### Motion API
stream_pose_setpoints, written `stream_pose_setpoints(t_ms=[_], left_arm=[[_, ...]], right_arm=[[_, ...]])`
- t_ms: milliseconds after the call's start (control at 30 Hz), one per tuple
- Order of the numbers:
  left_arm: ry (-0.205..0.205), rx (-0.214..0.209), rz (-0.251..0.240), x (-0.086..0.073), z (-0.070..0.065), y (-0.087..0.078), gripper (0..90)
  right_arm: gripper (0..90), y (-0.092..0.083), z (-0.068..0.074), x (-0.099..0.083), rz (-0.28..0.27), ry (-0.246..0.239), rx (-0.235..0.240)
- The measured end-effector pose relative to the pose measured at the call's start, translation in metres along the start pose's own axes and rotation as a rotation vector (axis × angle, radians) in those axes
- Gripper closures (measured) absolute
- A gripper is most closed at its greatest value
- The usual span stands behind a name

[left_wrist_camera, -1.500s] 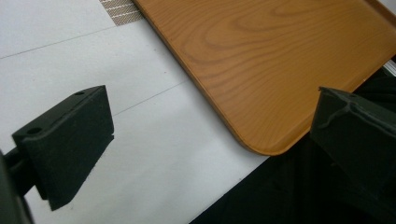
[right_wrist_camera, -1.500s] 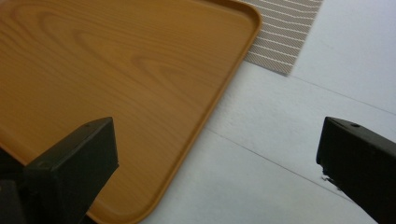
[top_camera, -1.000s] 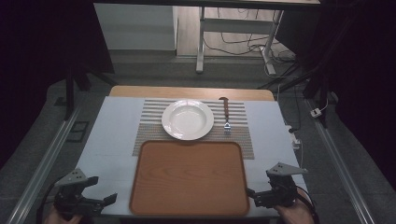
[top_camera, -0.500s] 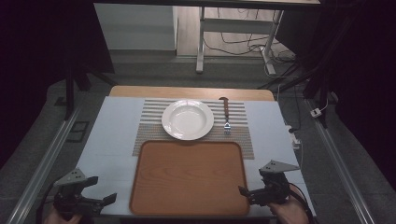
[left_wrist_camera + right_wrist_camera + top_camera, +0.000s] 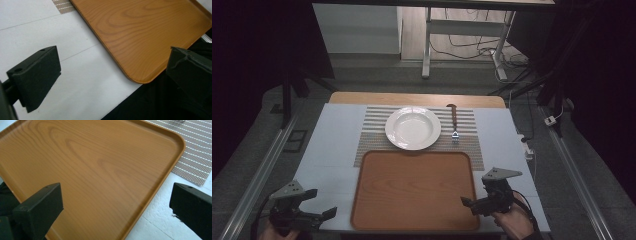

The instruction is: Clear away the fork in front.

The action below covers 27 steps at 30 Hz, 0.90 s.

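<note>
Tray: big wooden tray [image 5: 412,190] sits flat on the near half of the table, nothing on it as far as I can see. Its far edge lies over the near edge of the striped placemat [image 5: 372,142].

Right gripper: the right gripper [image 5: 469,204] is at the tray's near right corner, pointing left, with its tips over the tray's right rim. Jaws are spread wide. In the right gripper view one jaw hangs over the wood and the other over the white tabletop, so the tray's right edge [image 5: 160,187] runs between them. Not pinching anything; can't tell if it touches the rim.

Left gripper: the left gripper [image 5: 324,202] is down at the near left corner of the table, just beside the tray but apart from it. Jaws are wide apart and hold nothing. In the left gripper view the tray's rounded near corner [image 5: 140,78] sits between the two jaws.

Table: white table top [image 5: 332,150], with a strip of bare wood at the far edge.

Plate: white plate [image 5: 413,128] on the placemat, just beyond the tray.

Fork: a fork [image 5: 454,122] with a dark handle lies right of the plate, tines toward the tray.

Hands: the person's right hand [image 5: 514,225] grips the right tool at the bottom edge.
</note>
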<state>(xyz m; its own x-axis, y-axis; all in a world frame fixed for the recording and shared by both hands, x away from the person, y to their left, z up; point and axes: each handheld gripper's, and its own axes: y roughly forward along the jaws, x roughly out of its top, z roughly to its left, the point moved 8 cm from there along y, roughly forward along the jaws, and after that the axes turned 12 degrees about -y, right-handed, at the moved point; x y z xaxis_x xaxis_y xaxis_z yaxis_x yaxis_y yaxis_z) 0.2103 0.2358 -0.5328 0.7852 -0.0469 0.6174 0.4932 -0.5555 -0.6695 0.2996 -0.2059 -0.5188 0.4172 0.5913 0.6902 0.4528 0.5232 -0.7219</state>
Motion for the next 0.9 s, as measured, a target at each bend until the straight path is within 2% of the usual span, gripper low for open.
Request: stream_pose_setpoints(t_ms=[133, 433, 600, 733, 900], left_arm=[[-0.002, -0.001, 0.001, 0.000, 0.000, 0.000, 0.0], [-0.002, -0.001, 0.003, 0.000, 0.000, 0.000, 0.0], [-0.003, -0.003, 0.003, 0.000, 0.000, 0.000, 0.0], [-0.003, -0.005, 0.005, 0.000, 0.000, 0.000, 0.0], [-0.005, -0.006, 0.005, 0.000, 0.000, 0.000, 0.0]], right_arm=[[0.0, 0.005, -0.002, 0.003, 0.010, -0.002, 0.008], [0.0, 0.020, -0.003, 0.010, 0.050, -0.052, -0.002], [0.0, 0.031, -0.004, 0.013, 0.078, -0.058, -0.006], [0.0, 0.036, -0.006, 0.015, 0.098, -0.084, -0.013], [0.0, 0.048, -0.013, 0.018, 0.151, -0.130, -0.036]])
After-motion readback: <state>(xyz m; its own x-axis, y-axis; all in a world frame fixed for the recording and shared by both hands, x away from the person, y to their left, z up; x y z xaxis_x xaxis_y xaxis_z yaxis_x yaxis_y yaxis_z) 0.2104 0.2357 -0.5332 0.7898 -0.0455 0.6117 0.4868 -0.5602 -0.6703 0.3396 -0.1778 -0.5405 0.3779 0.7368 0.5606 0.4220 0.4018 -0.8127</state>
